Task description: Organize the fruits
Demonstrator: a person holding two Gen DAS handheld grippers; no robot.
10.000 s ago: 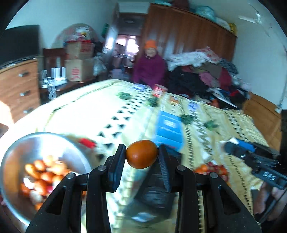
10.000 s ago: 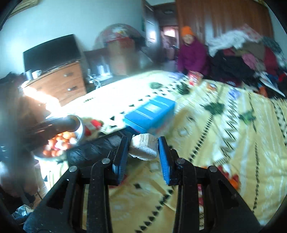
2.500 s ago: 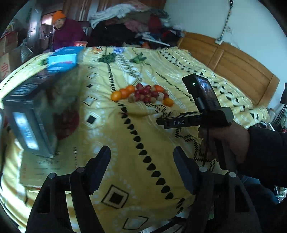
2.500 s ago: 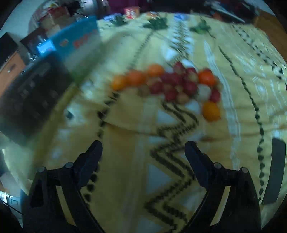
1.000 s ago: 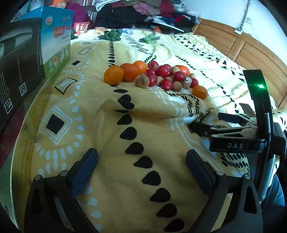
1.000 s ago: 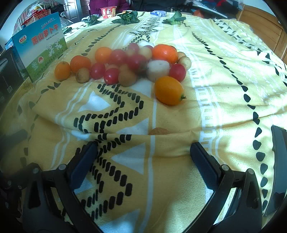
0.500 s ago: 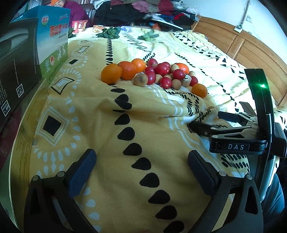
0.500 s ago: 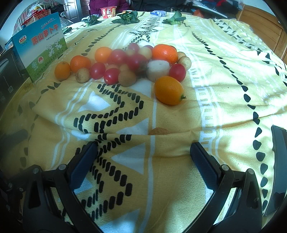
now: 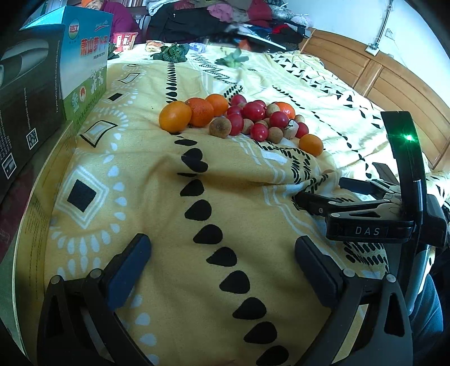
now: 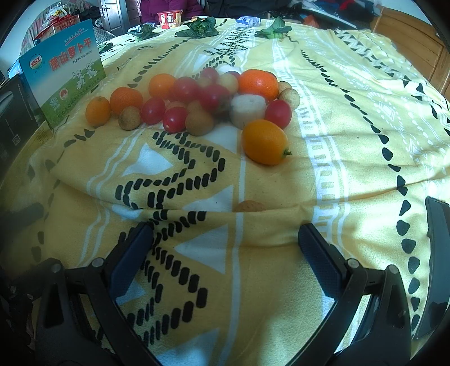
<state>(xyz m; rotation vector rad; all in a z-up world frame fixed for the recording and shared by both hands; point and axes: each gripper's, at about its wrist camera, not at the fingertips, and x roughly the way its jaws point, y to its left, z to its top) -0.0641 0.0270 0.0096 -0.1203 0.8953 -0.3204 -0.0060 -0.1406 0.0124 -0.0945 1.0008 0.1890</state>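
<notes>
A pile of fruit lies on the yellow patterned blanket: oranges, red cherry tomatoes, brown longans and a white piece. In the right wrist view the pile is ahead, with a lone kumquat nearest and a small brown fruit half hidden in a blanket fold. My left gripper is open and empty, well short of the pile. My right gripper is open and empty, just behind the fold. It also shows in the left wrist view at the right.
A blue and green carton and a black box stand at the left on a flat board. Leafy greens and a red cup lie far back. A wooden headboard bounds the right side.
Over ten seconds both grippers let go of their fruit and swung from the metal bowl to the pile. In the last second both are nearly still; the left crept slightly closer.
</notes>
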